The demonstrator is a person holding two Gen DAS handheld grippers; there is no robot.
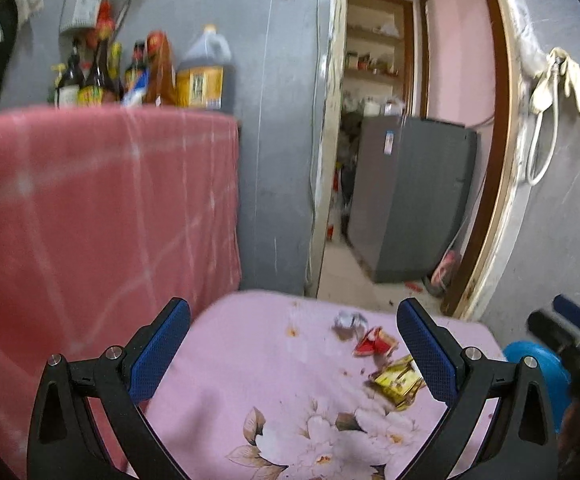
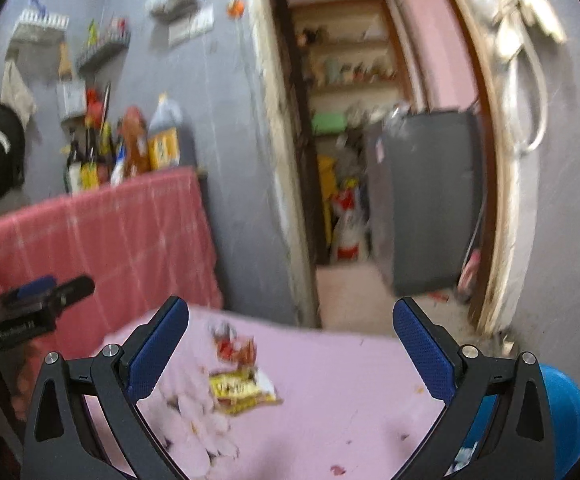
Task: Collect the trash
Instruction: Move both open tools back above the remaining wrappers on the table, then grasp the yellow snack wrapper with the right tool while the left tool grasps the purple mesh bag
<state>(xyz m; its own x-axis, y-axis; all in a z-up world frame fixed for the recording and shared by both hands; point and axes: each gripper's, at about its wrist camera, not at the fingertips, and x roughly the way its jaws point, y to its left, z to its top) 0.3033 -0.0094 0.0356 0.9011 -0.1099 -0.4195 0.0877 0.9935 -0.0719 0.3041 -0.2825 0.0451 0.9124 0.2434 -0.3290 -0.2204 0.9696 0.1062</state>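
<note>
Where the pink floral cloth is covering the counter (image 1: 274, 364), three scraps of trash are lying close together: a yellow wrapper (image 1: 397, 380), a red wrapper (image 1: 373, 342) just beyond it toward 11 o'clock, and a crumpled silvery scrap (image 1: 347, 322) farther on at 11 o'clock again. Small brownish stains and crumbs are dotting the cloth around them.

In the left wrist view the left tool (image 1: 293, 354) is hovering over the cloth with its blue-padded jaws spread wide and holding nothing; the yellow wrapper is lying just inside its right finger. In the right wrist view the right tool (image 2: 290, 356) is likewise standing wide apart and empty, with the yellow wrapper (image 2: 242, 392) showing, blurred, between its fingers, nearer the left one, and the red wrapper (image 2: 234, 350) past it at 12 o'clock.

At 3 o'clock of the counter a blue bin (image 1: 541, 372) is sitting low. At 10 o'clock a red checked cloth (image 1: 102, 208) is hanging down, with bottles (image 1: 138, 76) standing above it against the grey wall. At 1 o'clock a doorway is opening onto a grey appliance (image 1: 409, 200).
</note>
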